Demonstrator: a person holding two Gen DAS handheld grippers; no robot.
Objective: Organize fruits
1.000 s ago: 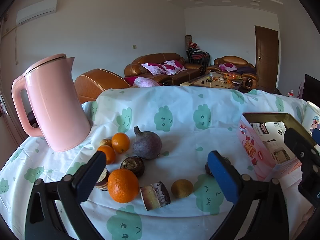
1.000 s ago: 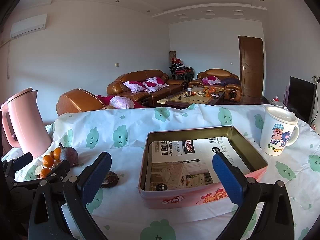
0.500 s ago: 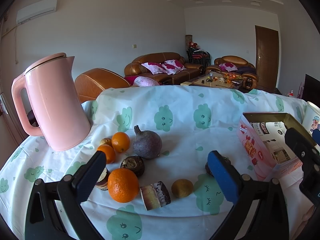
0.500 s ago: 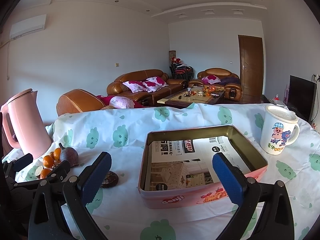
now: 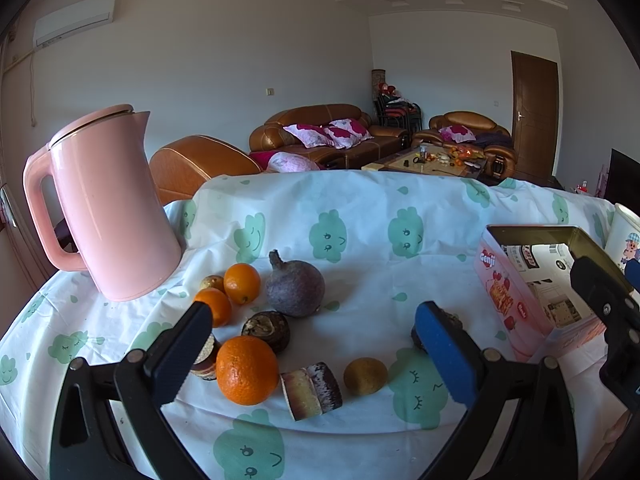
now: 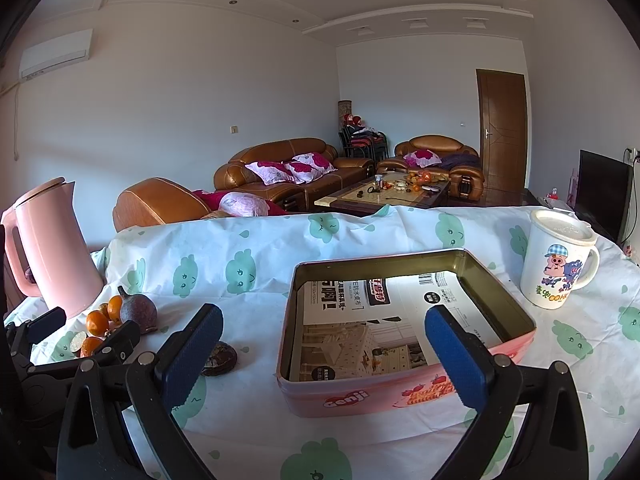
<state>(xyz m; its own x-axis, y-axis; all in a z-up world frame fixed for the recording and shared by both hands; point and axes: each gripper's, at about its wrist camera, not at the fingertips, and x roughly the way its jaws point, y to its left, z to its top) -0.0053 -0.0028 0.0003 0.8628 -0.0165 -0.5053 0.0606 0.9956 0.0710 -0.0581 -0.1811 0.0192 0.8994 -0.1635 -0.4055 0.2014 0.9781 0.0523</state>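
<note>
Left gripper [image 5: 312, 344] hangs wide apart and empty over the fruit pile at lower centre: a big orange [image 5: 247, 370], a purple fruit [image 5: 295, 288], a brown kiwi-ish one [image 5: 365, 376]. Right gripper [image 6: 320, 344], also spread with nothing in it, faces the pink tin [image 6: 400, 396], centre frame. Pink kettle [image 5: 108, 204] sits upper left.

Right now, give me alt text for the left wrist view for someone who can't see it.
The open left gripper hovers, empty, over loose fruit on a cloud-print tablecloth: a large orange, a purple pomegranate and smaller pieces. A pink kettle stands left, a pink tin right.
</note>
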